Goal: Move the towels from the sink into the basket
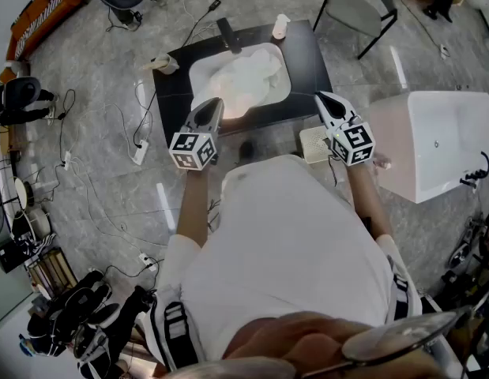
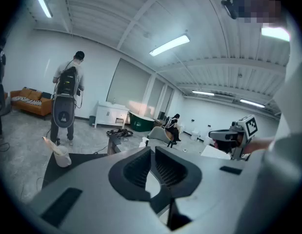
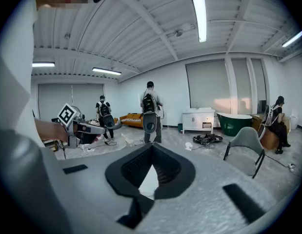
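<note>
The towels lie in a white heap in the sink, which is set into the middle of the black surface. The left claw hangs at the surface's near edge by the sink's near-left rim, its 2 jaws pressed together with nothing between them. The right claw hangs at the near-right corner, its jaws also closed and empty. The basket sits just off that corner. A faucet stands at the far edge.
</note>
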